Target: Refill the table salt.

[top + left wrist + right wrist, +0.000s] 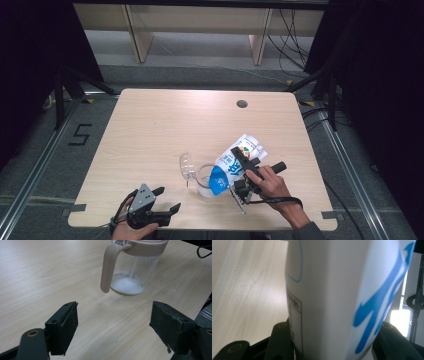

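The table (50,277) is pale wood-grain laminate, smooth with a soft sheen. Ahead of the left gripper (113,322), the jug (135,270) is clear glossy plastic with a matt pink plastic handle and rim. Between the right gripper's (332,345) matt black pads, the carton (332,290) is smooth coated paper.

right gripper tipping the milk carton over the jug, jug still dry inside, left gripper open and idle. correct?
Not quite: the jug isn't dry. The left gripper view shows a thin white stream falling in and milk pooled at its bottom. The rest holds: the right gripper tips the milk carton over it, and the left gripper is open and idle.
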A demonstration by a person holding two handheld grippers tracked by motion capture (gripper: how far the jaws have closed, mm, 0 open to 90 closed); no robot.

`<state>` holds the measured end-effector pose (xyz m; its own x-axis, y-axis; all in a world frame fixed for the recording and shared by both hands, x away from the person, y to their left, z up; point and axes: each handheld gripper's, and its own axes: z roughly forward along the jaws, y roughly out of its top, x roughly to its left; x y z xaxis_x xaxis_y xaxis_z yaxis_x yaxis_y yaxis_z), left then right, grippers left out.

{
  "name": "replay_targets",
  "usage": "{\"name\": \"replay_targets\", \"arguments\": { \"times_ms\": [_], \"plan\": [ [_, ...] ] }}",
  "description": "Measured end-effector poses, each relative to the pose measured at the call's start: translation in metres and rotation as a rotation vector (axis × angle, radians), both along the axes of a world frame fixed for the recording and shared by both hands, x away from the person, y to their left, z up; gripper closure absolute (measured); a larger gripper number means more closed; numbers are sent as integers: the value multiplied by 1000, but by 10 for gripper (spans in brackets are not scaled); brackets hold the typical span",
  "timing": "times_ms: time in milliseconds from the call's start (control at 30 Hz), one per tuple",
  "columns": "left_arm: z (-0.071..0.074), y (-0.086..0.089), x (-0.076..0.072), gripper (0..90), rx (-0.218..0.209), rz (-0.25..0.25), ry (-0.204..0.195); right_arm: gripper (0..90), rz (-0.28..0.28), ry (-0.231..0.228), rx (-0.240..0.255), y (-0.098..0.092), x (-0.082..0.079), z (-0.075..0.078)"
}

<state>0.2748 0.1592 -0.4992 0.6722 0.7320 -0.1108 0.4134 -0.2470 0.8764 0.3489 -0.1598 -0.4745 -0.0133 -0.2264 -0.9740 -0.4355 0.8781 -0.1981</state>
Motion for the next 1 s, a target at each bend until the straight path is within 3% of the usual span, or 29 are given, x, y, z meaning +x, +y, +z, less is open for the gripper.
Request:
{"name": "replay_targets", "arguments": {
  "times_ms": [67, 167, 233, 333, 367, 1000],
  "plan": [
    [0, 0, 0, 218, 4, -2, -4, 537, -21, 23, 27, -1, -1, -2],
    [0, 0, 0, 218, 2, -1, -2, 538, -21, 21, 25, -1, -1, -2],
    [0, 0, 0, 218, -5, 1, -1, 540, 0, -2, -4, 0, 0, 0],
    [0, 0, 0, 218, 3, -2, -5, 540, 0, -3, -2, 0, 0, 1],
    [0, 0, 0, 218, 1, -2, -3, 540, -19, 19, 24, -1, -1, -2],
    [0, 0, 0, 218, -2, -1, -5, 543, -19, 11, 22, -1, -1, -2]
  ]
}}
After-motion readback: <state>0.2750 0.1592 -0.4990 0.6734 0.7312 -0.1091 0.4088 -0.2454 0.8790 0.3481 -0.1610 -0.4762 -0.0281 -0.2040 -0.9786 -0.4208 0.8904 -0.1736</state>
